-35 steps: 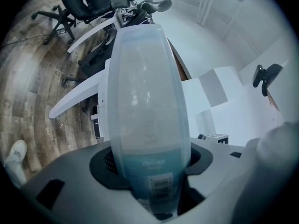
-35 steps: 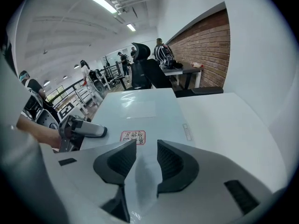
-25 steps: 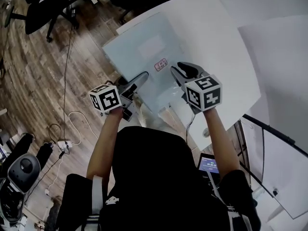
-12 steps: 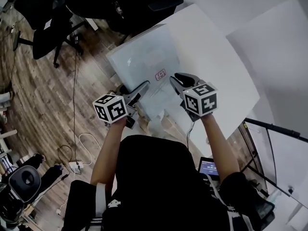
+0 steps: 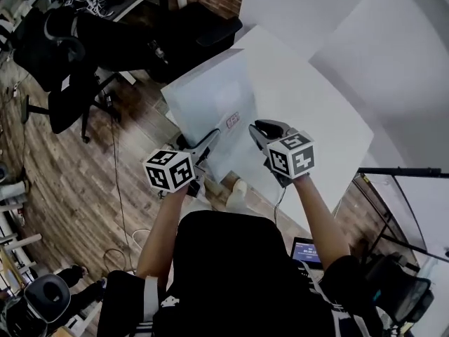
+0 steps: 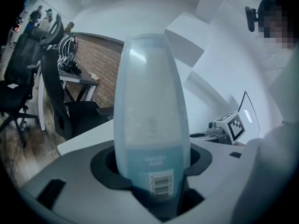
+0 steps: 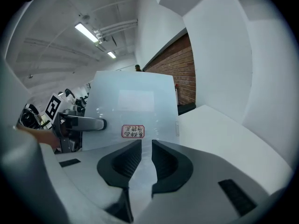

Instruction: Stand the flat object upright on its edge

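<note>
Firmly, left gripper (image 5: 208,142) fingers grip barcoded folder (image 5: 207,97), right gripper (image 5: 264,129) fingers closing around it

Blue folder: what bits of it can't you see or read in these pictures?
- Head view: the blue folder's near edge hides behind the left gripper and right gripper, so whether it rests on the table is unclear.
- Red sticker: writing too small in every view.
- Left gripper view: the barcode label is blurred.
- Right gripper view: the folder runs down between the closing fingers, out of sight.
</note>
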